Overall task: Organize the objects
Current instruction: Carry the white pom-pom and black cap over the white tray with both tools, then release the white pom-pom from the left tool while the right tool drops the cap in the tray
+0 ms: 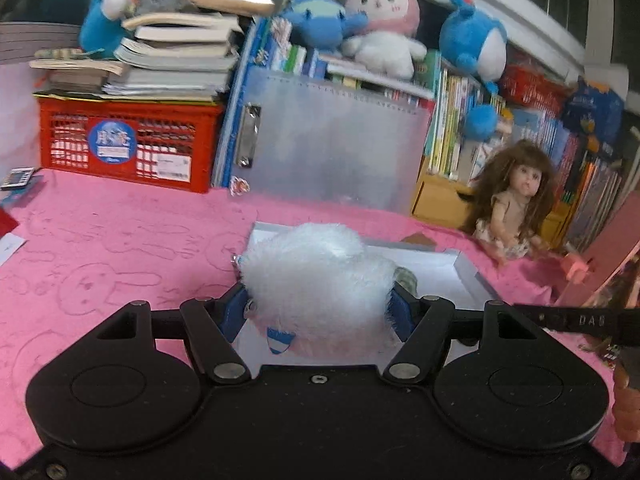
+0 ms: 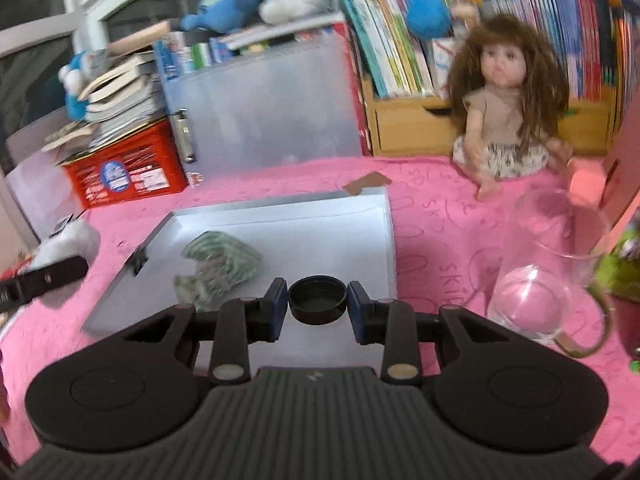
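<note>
left claw (image 1: 318, 308): clamped on white fluffy toy (image 1: 316, 280), over tray (image 1: 466, 276) | right claw (image 2: 318, 300): pinching black cap (image 2: 318, 299) above tray's near edge | advice: lower both inside the rim before releasing (green wad (image 2: 222, 264) already inside)

The table cover (image 1: 120, 232) is pink with an embossed rabbit pattern. The fluffy toy (image 1: 316, 280) is white with a blue-and-white striped tag; the round cap (image 2: 318, 299) is black, the shallow box (image 2: 312, 216) is white inside, and the crumpled item (image 2: 220, 260) in it is green-and-white striped. The crate (image 1: 128, 144) is red with a blue round label, and both grippers are black with blue pads (image 2: 280, 308).
</note>
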{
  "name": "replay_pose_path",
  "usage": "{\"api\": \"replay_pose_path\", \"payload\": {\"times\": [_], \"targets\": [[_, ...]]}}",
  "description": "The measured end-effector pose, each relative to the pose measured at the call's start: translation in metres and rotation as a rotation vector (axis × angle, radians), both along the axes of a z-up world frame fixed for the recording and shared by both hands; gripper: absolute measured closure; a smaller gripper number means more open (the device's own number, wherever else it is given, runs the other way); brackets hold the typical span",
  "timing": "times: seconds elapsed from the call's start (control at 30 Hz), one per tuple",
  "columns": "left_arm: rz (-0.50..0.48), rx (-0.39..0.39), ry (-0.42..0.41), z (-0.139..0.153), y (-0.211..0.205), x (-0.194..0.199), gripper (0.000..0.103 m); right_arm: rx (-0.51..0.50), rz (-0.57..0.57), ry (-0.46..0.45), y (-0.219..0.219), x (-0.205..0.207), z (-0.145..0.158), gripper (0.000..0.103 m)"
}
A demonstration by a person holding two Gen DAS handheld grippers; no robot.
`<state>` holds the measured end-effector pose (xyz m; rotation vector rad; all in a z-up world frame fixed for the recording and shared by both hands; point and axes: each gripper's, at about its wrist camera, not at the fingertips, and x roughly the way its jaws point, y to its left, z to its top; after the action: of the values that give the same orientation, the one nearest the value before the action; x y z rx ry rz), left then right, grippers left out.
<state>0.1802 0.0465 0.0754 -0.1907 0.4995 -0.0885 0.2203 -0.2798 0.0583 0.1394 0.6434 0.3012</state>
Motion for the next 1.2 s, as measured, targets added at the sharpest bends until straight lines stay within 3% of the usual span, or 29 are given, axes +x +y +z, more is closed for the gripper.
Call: {"api": "replay_pose_path", "payload": {"times": [0.2,0.43,0.97,1.07,1.13,1.2], "targets": [[-0.016,0.054,0.068,-0.023,-0.015,0.039,0.036,-0.008,-0.009,0.054,0.007,0.036,-0.014,0.065],[-0.031,0.095,0.13,-0.043,-0.025,0.057,0.036,-0.03,-0.032,0.081,0.011,0.065,-0.025,0.064],[-0.04,0.136,0.21,-0.061,-0.03,0.068,0.033,-0.087,-0.023,0.11,0.027,0.077,-0.042,0.065],[-0.045,0.125,0.213,-0.06,-0.029,0.067,0.031,-0.079,-0.02,0.106,0.027,0.076,-0.042,0.062],[-0.049,0.116,0.205,-0.057,-0.028,0.064,0.027,-0.074,-0.022,0.101,0.025,0.075,-0.041,0.045],[-0.052,0.108,0.183,-0.051,-0.026,0.06,0.022,-0.07,-0.016,0.088,0.023,0.072,-0.038,0.043]]}}
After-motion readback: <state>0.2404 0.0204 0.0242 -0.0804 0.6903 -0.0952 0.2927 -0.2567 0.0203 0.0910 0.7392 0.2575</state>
